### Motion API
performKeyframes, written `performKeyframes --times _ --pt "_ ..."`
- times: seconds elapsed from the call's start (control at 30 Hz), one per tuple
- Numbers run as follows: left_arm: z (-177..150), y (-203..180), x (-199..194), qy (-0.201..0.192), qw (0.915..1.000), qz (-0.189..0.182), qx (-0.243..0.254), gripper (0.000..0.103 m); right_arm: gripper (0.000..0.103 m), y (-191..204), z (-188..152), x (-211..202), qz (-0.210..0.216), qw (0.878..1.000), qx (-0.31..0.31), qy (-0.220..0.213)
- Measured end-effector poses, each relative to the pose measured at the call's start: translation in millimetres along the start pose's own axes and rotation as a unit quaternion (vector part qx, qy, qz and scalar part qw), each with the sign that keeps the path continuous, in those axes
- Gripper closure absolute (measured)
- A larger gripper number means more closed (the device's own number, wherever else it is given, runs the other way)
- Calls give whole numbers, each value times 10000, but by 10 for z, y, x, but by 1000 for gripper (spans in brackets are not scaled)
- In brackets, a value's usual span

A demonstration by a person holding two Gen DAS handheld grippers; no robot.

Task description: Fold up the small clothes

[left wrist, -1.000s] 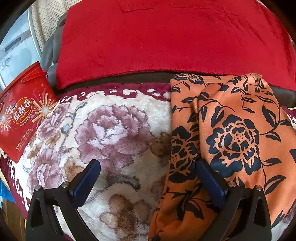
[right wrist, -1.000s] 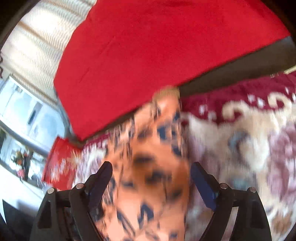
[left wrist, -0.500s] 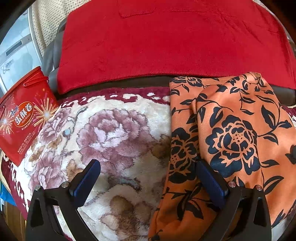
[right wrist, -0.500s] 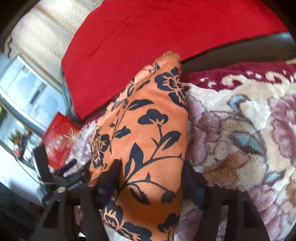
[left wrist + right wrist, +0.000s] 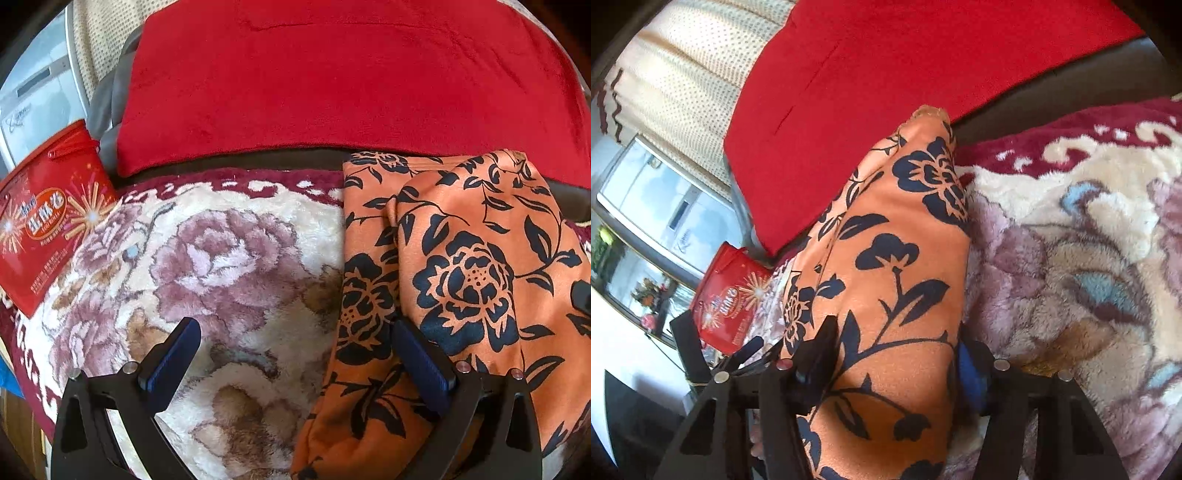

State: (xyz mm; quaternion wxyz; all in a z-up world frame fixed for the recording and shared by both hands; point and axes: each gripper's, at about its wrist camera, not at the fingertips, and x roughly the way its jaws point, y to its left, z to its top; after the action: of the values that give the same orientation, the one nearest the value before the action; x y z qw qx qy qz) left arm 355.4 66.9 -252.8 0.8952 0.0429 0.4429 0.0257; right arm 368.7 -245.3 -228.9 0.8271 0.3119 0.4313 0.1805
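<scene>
An orange garment with black flowers [image 5: 469, 266] lies folded lengthwise on the right part of a plush floral blanket [image 5: 229, 258]. My left gripper [image 5: 295, 354] stands open low over the blanket. Its right finger [image 5: 421, 358] rests against the garment's left fold, its left finger over bare blanket. In the right wrist view the garment [image 5: 897, 258] runs away from me as a long strip. My right gripper [image 5: 894, 363] straddles its near end with jaws closing, the cloth filling the gap between them. A dark tip of the right gripper [image 5: 583, 295] shows at the garment's right edge.
A red plush cover [image 5: 332, 81] hangs over the dark sofa back behind the blanket. A red snack tub [image 5: 44, 232] stands at the blanket's left edge, seen also as the red tub [image 5: 727, 295] in the right wrist view. Curtain and window lie beyond.
My right gripper has come down over the garment's near end and its jaws have narrowed around the cloth. The left gripper and the garment's far end have stayed put.
</scene>
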Motion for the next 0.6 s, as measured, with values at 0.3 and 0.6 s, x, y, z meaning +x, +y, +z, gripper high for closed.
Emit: performKeyframes --times 0.3,0.6 --pt "-28 421 -140 141 9879 -1368 -712 0 21 -15 17 -192 399 9983 410 53" --pt "-138 364 151 868 9566 -2559 -1092 0 21 32 -54 -105 273 9990 325 148"
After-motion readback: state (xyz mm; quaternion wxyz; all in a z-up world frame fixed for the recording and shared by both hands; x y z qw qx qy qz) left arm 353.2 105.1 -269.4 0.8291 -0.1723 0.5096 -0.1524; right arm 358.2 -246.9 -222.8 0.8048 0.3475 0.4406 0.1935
